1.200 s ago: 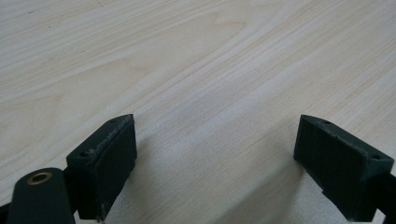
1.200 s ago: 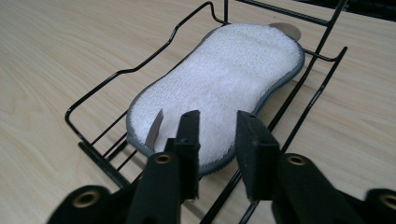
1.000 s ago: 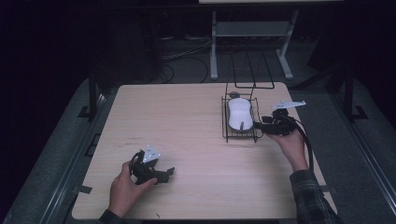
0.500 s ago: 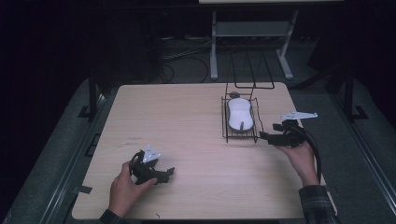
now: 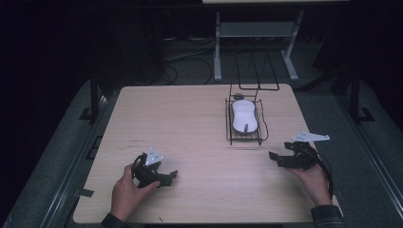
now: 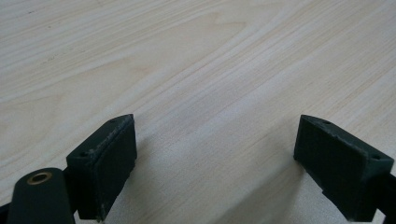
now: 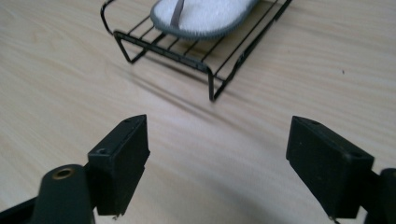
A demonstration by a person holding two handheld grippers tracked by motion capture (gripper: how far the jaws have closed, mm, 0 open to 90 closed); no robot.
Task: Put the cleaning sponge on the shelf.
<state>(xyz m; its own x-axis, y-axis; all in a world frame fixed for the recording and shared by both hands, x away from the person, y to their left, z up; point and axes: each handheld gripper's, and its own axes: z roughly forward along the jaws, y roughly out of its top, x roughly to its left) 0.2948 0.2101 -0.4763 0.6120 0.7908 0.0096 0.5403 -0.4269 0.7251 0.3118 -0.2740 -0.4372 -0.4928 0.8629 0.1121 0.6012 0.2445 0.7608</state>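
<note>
A white slipper with a grey rim lies in a black wire rack at the table's right side; its toe end and the rack's corner show at the top of the right gripper view. My right gripper hovers open to the front right of the rack, jaws wide apart over bare wood. Near the front left, my left gripper rests low on the table, also open with nothing between its pads.
The light wooden table has free room across its middle and left. Beyond its far edge stand a white metal stand and cables on a dark floor. The table's right edge runs close by my right hand.
My right gripper drew back from the rack toward the front right of the table, empty. The left gripper stayed put.
</note>
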